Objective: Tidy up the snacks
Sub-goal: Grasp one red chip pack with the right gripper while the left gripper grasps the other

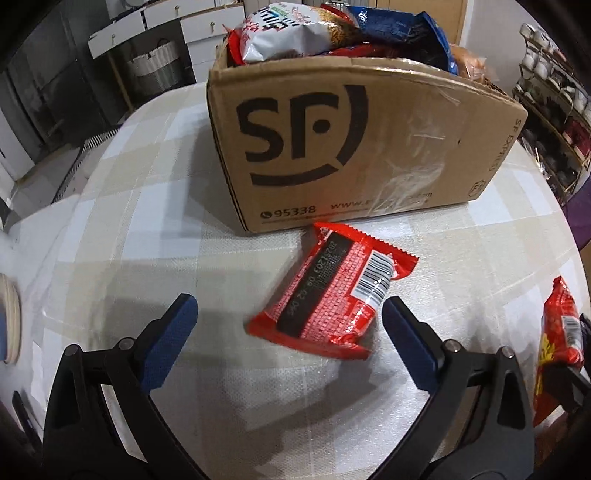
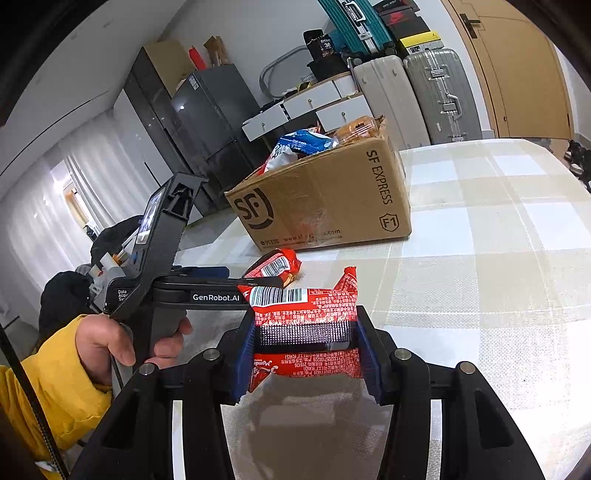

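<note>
The right gripper (image 2: 306,363) squeezes a shiny red snack pack (image 2: 306,321) between its blue pads, above the checked tabletop (image 2: 498,229). The left gripper (image 1: 290,325) is wide open, empty, by another crinkly red pack (image 1: 332,291) lying flat. Behind stands a cardboard box (image 1: 351,147), full of snack bags (image 1: 295,29).

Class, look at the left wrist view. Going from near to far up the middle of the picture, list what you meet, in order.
Left gripper, jaws open → red snack packet lying on the tablecloth → cardboard SF box → snack bags piled in the box's top.
</note>
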A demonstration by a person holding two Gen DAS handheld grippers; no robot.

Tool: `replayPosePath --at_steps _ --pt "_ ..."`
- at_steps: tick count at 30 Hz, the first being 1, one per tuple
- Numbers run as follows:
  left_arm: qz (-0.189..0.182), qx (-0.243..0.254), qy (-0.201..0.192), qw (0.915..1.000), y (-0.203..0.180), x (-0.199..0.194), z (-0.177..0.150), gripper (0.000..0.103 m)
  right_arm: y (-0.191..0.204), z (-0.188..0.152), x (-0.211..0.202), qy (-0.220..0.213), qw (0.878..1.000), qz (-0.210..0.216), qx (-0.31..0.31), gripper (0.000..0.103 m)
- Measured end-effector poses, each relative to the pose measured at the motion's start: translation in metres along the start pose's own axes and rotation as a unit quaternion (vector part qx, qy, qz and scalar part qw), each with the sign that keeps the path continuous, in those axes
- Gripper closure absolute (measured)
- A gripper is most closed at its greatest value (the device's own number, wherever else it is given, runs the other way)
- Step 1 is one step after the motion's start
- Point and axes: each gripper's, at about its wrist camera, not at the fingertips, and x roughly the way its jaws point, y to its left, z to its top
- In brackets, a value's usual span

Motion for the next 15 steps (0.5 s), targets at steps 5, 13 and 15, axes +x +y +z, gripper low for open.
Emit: replayPosePath --at_steps 5,13,15 --pt "-0.02 0.01 -0.006 0.9997 -0.004 0.003 0.002 0.024 -0.001 0.0 0.0 0.001 1.0 0.0 0.002 0.054" --pt "-0.093 0.011 -0.016 0.9955 -0.004 -0.006 -0.004 0.061 -0.004 0.0 0.0 0.002 1.0 0.0 0.011 0.054" --pt "-0.09 0.013 -0.023 0.9956 -0.003 -0.012 -0.006 0.061 -0.006 0.0 0.0 0.002 1.0 0.0 0.014 0.054"
